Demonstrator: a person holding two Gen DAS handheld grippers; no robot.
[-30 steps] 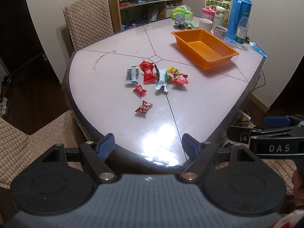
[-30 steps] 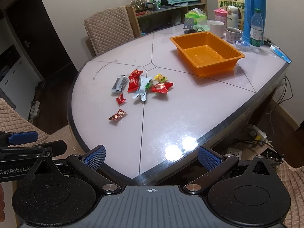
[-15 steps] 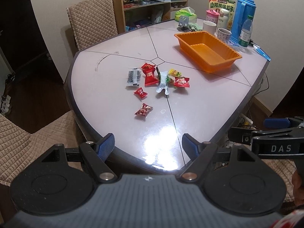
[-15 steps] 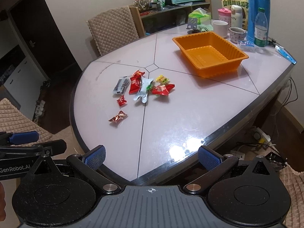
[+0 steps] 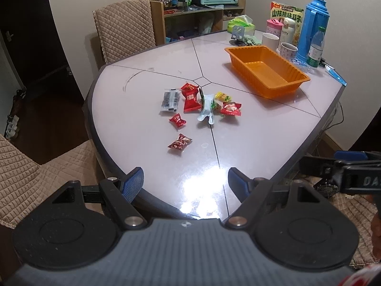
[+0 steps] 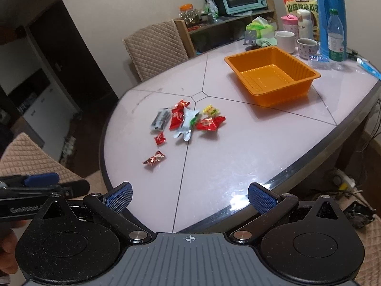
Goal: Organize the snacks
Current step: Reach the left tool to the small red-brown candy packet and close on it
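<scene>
Counter (image 5: 262, 138) is glossy pale stone-look, rounded edge with dark rim, thin seam lines meeting at a small hexagon mid-top. Snack pile (image 5: 202, 104) sits just this side of that hexagon: crinkly foil and plastic wrappers, mostly red, plus one grey-black striped flat pack (image 5: 170, 100), one pale silver-green pouch (image 5: 206, 108), one yellow candy (image 5: 222, 96). Two small red twist-end candies lie apart, nearer the edge: (image 5: 177, 120) and (image 5: 179, 142). Orange tray (image 5: 298, 77) is rectangular thin moulded plastic with ribbed walls, empty, beyond the pile on the right, well apart from it. Left gripper (image 5: 185, 182): blue textured pads spread wide, holding nothing, over the near counter edge; snacks well ahead of it. Right gripper (image 6: 189, 196): likewise spread and empty at the near edge, pile ahead and slightly left, tray (image 6: 307, 71) ahead right.
</scene>
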